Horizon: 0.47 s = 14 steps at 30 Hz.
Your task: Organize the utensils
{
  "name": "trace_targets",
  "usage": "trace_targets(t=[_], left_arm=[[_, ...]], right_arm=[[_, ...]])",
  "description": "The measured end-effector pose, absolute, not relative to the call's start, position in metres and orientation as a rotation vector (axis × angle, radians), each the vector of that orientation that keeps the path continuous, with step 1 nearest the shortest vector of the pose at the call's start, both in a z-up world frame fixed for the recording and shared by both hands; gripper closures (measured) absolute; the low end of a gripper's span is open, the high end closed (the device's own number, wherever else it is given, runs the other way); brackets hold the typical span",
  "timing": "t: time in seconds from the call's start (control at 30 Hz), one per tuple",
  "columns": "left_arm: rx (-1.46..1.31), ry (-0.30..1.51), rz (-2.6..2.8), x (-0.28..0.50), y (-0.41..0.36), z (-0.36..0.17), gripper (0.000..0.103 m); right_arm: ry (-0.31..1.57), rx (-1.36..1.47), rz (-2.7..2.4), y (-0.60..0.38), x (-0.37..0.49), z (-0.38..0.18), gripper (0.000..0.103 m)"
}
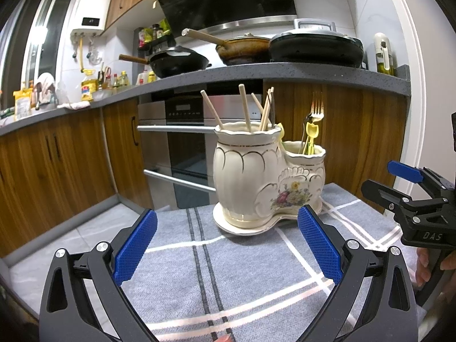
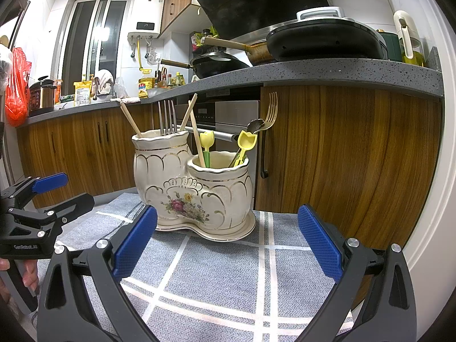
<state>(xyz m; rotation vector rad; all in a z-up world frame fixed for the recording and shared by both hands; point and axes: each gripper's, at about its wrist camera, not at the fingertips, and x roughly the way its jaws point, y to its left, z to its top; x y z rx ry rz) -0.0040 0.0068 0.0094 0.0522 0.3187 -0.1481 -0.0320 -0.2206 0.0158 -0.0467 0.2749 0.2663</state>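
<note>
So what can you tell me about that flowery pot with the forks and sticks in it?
The utensil holder looks like glazed cream ceramic with gold scallop lines and a painted flower bouquet. It is two joined pots, one tall, one short, upright on a matching saucer on the grey checked cloth. The tall pot holds chopsticks and a silver fork; the short one holds yellow tulip-topped utensils, a gold fork and one chopstick. Neither gripper touches it.

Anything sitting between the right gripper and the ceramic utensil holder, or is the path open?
Open path. In the right wrist view only bare grey checked cloth lies between the right gripper and the ceramic utensil holder; nothing stands on that stretch.
</note>
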Motion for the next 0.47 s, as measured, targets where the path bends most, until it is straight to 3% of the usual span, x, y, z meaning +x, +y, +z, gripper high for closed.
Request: trace_targets(t=[0.47], left_arm=[[0.06,0.343,-0.129,-0.0013,0.0068,0.007,0.005]], right_arm=[[0.276,-0.047,0.266,-0.2207,-0.0317,0.0162,0.005]])
